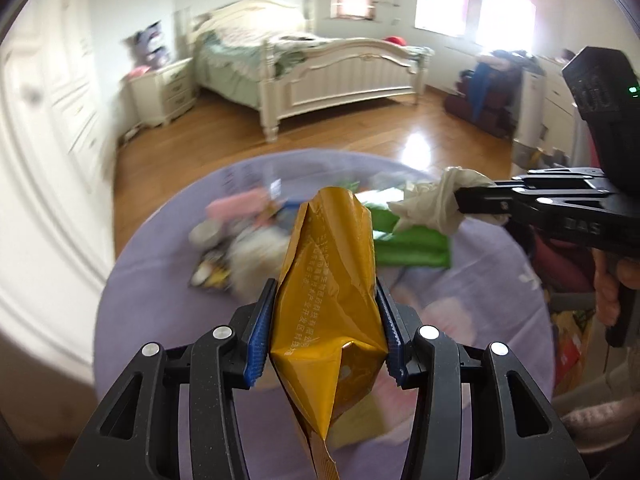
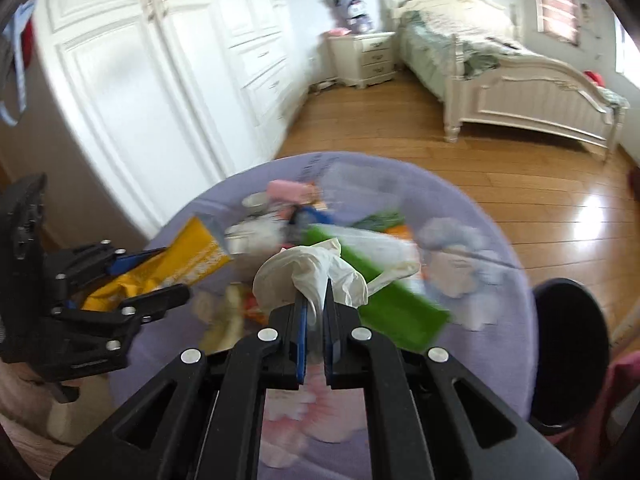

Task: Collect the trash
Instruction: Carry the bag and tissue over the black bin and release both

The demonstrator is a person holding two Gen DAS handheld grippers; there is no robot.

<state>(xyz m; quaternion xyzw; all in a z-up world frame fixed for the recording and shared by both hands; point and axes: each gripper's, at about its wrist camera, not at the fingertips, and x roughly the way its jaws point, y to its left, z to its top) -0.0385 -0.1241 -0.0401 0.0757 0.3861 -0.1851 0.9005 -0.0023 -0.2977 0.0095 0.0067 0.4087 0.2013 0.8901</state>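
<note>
Holding one piece of trash in each gripper, the person is in the pick-up step of the clearing job. The left gripper (image 1: 326,312) is clamped on a crumpled yellow wrapper (image 1: 328,280), its blue pads (image 1: 262,320) pressing the foil from both sides, and the wrapper hangs above the round surface (image 1: 160,300) with its lilac cloth. The right gripper (image 2: 316,312) is pinched almost fully closed on a wad of white tissue (image 2: 316,268), which bunches out past the fingertips, also clear of the cloth.

More rubbish lies on the surface: a green packet (image 2: 384,300) just beyond the tissue, a pink item (image 2: 286,192) and a blurred heap of mixed wrappers (image 1: 224,256) toward the far side. Motion blur hides their detail.

A dark round container (image 2: 568,352) stands beside the surface at the right edge of the right wrist view; it may be the bin, though its inside cannot be seen. The next move likely calls for carrying both loads over a bin and opening each gripper above it, keeping the light tissue from snagging on the pads, then returning for the green packet.
</note>
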